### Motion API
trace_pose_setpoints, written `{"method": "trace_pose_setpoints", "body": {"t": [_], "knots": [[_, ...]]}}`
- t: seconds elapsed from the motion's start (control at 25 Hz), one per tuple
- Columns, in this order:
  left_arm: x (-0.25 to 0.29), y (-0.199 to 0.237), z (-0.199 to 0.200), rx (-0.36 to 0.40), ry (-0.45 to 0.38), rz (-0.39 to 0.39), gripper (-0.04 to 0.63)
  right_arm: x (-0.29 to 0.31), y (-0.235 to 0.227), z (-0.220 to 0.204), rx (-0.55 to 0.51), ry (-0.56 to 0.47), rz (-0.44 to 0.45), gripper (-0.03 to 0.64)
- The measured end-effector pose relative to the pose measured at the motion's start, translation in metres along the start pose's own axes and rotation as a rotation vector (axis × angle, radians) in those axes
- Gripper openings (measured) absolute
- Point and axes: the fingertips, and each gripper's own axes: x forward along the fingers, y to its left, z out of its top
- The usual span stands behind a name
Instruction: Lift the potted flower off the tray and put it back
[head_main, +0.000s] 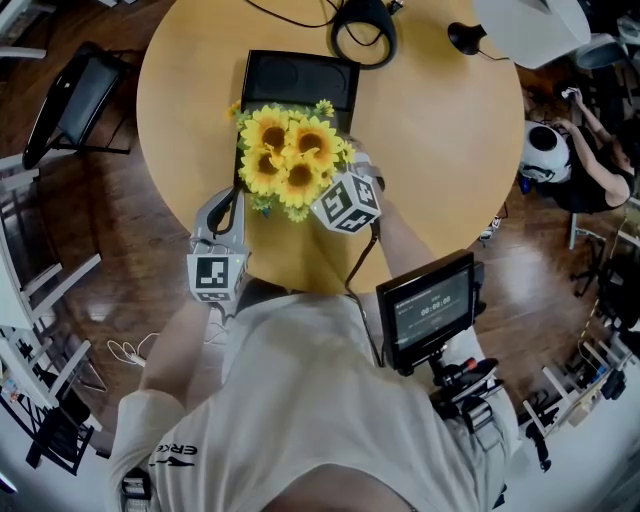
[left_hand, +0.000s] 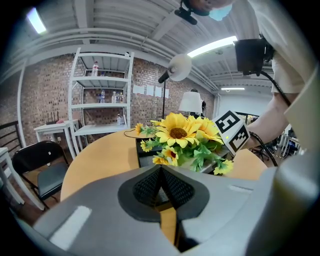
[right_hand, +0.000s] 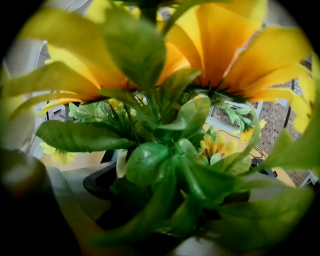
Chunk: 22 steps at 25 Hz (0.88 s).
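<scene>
- Nearest me, a small monitor (head_main: 430, 305) hangs at the wearer's right hip, screen lit.
- My left gripper (head_main: 228, 205) sits at the near edge of the round wooden table (head_main: 440, 150), short of the flowers. In its own view the two black pads meet in a single line with nothing between them, so it is clenched and empty.
- My right gripper (head_main: 330, 190) reaches in under the blooms from the right, its marker cube just beside the petals. In the right gripper view the jaws stand wide apart with the plant's leaves and stems filling the gap. I see no pad pressing on anything, so I read it as released.
- The potted flower (head_main: 290, 152), a bunch of yellow sunflowers, stands over the near end of the black tray (head_main: 300, 75). The blooms hide the pot, so I cannot tell whether it rests on the tray.
- Past the tray, a black ring-shaped item (head_main: 365, 30) lies at the table's far edge.
- Off the table to the left stands a black chair (head_main: 75, 100).
</scene>
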Motion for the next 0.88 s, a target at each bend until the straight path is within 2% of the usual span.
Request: {"method": "trace_pose_setpoints", "body": {"t": [0.64,0.88], "knots": [[0.008,0.002,0.006,0.020,-0.017,-0.032,0.002,-0.023,-0.018,0.009,0.110,-0.091,-0.138,0.525],[0.017,-0.010,0.024,0.046,-0.053,-0.082,0.002,-0.053,-0.034,0.012,0.169,-0.112,-0.249,0.525]]}}
